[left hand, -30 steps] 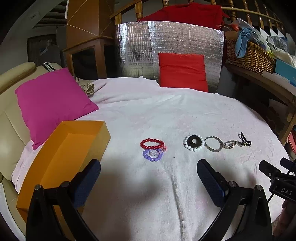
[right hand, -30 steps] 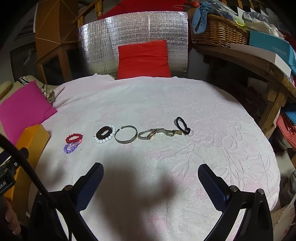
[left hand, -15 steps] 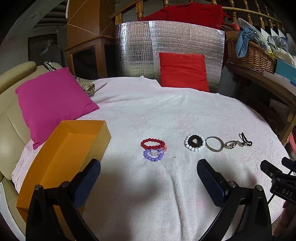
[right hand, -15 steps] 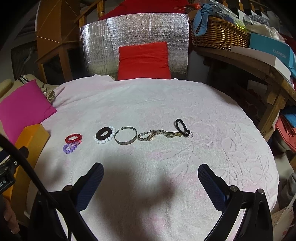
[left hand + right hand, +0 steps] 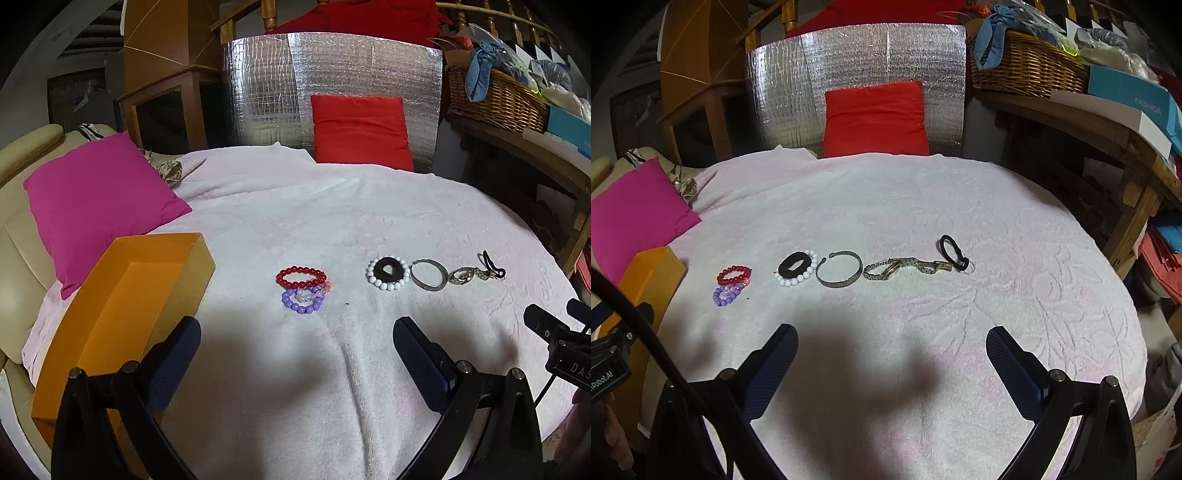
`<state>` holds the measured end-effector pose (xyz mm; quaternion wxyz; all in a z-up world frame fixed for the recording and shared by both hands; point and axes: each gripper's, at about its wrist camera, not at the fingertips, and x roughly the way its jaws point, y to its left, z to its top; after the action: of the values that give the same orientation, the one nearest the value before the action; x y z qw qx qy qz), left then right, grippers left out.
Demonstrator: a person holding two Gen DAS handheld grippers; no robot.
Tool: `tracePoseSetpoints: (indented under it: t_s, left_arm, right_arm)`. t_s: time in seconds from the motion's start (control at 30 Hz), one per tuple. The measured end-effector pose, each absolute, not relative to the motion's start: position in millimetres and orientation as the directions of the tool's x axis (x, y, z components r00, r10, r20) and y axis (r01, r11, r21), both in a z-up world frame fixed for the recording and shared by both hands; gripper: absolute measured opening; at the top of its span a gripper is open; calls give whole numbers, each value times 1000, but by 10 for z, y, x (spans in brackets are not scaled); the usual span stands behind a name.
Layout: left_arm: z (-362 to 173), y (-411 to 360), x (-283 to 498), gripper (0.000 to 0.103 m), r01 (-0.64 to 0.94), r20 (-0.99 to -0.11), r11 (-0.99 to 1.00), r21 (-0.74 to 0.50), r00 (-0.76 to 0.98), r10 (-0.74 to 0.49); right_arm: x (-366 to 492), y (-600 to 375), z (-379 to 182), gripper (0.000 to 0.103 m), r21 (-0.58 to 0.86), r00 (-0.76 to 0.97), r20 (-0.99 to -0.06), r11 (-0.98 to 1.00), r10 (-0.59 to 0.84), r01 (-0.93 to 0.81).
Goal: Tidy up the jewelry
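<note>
White cloth (image 5: 923,206) bare behind jewelry row (image 5: 846,271); orange box (image 5: 122,306) at left edge; both tools wide, empty

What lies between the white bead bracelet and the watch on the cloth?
The metal cuff bangle lies between the white bead bracelet and the watch, seen best in the right wrist view. It sits beside the white beads; whether they touch is unclear.

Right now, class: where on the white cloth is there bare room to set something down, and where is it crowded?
Bare: the wide stretch between the jewelry row and the red cushion, and the near strip before both open grippers. Crowded: the row from the red bead bracelet to the black hair tie. The orange box looks empty.
</note>
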<state>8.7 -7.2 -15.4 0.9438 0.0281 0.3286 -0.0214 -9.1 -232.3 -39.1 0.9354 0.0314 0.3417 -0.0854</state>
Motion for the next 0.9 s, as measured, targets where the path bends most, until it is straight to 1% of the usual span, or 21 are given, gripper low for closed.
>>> tracePoseSetpoints:
  t_s: [0.37,0.5,0.6,0.67,0.73,0.83,0.9]
  left_arm:
    - [-175,-175,107,103,69,-623,996,56,782,-19]
    - [-108,-183,224,103,74,-652,997,27,757,-38]
    - [42,-182,391,103,58,-638,998,11,769,-38]
    - [149,-159,546,103,33,-611,999,11,791,-20]
    - [145,-129,701,103,14,-603,1000,13,798,-3]
    - [-201,-80,881,103,43,-682,999,-3,730,-33]
    - [-413,-89,916,103,48,-715,999,-1,698,-34]
  right_arm:
    - [-112,-2387,-360,103,0,755,-639,982,-145,189]
    - [-97,-2436,-364,103,-2,752,-641,980,-154,199]
    - [-77,-2508,-361,103,-2,750,-642,978,-160,207]
    - [-57,-2599,-342,103,7,753,-638,976,-162,216]
    - [-14,-2740,-323,103,48,753,-643,974,-139,220]
    - [67,-3006,-304,103,88,765,-629,966,-134,242]
    - [145,-3135,-336,103,94,767,-628,966,-130,240]
